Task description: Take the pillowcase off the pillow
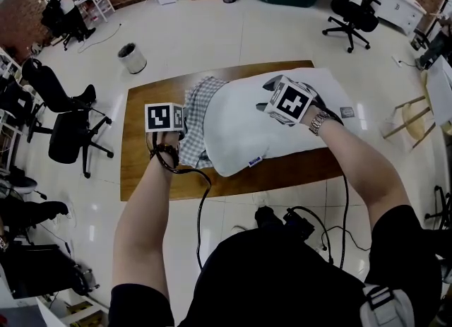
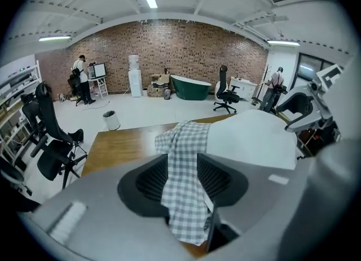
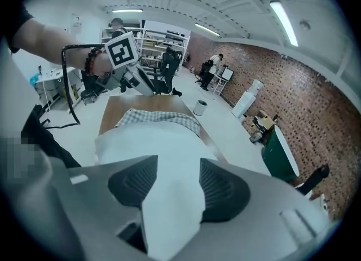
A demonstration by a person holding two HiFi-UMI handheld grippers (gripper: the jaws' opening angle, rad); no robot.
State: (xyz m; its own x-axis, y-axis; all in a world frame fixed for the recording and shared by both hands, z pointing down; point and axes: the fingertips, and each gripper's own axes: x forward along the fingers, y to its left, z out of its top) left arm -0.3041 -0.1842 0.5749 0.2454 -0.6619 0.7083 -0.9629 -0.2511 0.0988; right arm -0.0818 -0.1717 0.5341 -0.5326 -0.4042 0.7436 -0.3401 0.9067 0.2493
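Above the table [image 1: 141, 177], left gripper's [image 2: 183, 169] jaws clamp pillowcase [image 1: 196, 117], right gripper's [image 3: 172, 184] clamp blue-tagged pillow [image 1: 240, 121].

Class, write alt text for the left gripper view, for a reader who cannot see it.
The left claw grips a fold of checked pillowcase, which is bunched at the near end of a white pillow on a wooden table. A brick wall stands far behind.
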